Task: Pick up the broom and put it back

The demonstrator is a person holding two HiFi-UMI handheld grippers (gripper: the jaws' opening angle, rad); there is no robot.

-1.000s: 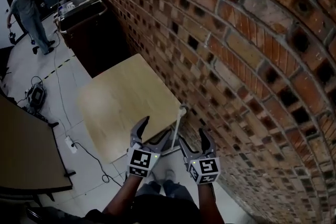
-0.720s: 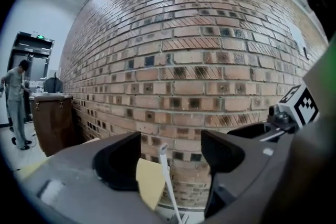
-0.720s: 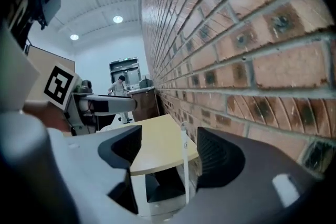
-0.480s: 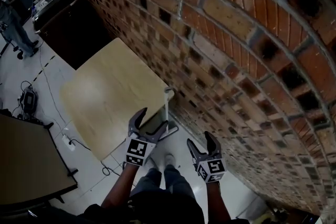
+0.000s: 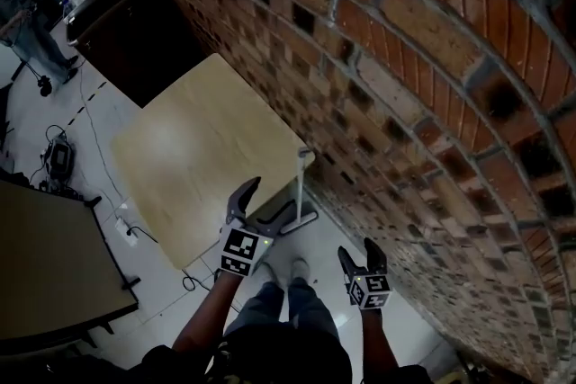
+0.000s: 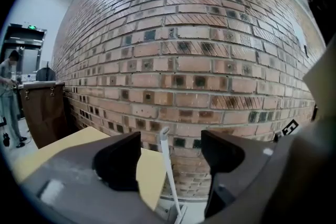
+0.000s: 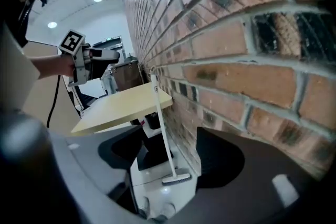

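The broom leans upright where the wooden table (image 5: 198, 157) meets the brick wall; its white handle (image 5: 299, 180) runs down to a flat head (image 5: 301, 220) on the floor. My left gripper (image 5: 268, 200) is open just left of the handle. In the left gripper view the handle (image 6: 167, 165) stands beyond the gap of the open left gripper (image 6: 170, 157), apart from the jaws. My right gripper (image 5: 360, 252) is open, lower and to the right, near the wall. In the right gripper view the open right gripper (image 7: 170, 157) frames the broom handle (image 7: 161, 128) and head (image 7: 176, 179) some way ahead.
The brick wall (image 5: 423, 76) runs along the right. A second tabletop (image 5: 45, 256) is at the left, with cables and a power strip (image 5: 126, 234) on the floor. A dark cabinet (image 5: 117, 13) and a person (image 5: 31, 31) are far back. My shoes (image 5: 288, 270) stand below the broom.
Both grippers have sunk. The right one dropped farther, moving down and right away from the broom handle. The broom has not moved.
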